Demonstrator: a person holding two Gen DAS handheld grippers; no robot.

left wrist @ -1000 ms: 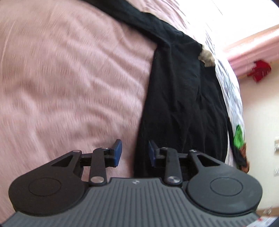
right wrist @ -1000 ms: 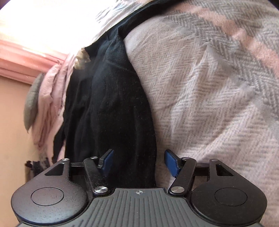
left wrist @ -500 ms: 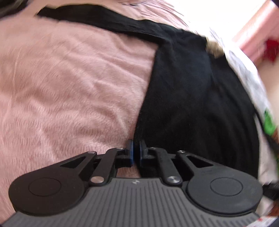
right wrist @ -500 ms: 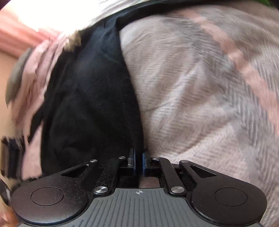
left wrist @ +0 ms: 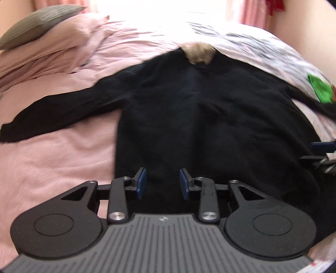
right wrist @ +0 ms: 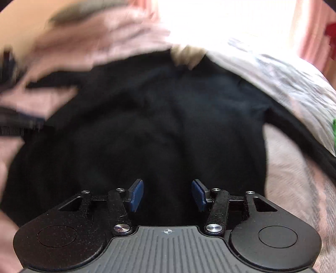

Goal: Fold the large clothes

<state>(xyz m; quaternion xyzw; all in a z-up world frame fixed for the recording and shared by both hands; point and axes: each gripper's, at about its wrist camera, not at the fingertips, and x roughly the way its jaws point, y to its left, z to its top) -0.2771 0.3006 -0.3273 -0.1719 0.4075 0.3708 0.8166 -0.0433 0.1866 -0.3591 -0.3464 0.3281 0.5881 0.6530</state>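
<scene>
Bright daylight is flooding in at the far side, washing over a pink-covered bed (left wrist: pixel 52 159); a grey pillow (left wrist: pixel 40 20) is lying far left.

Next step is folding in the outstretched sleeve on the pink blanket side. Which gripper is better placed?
Left, probably. The left gripper, jaws just reopened and empty, is over the black sweater nearer that sleeve. The right gripper, also open, sits toward the opposite edge.

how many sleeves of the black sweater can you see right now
2. The left sleeve lies stretched across the pink blanket; the right sleeve runs off toward the picture's edge, its end hidden.
</scene>
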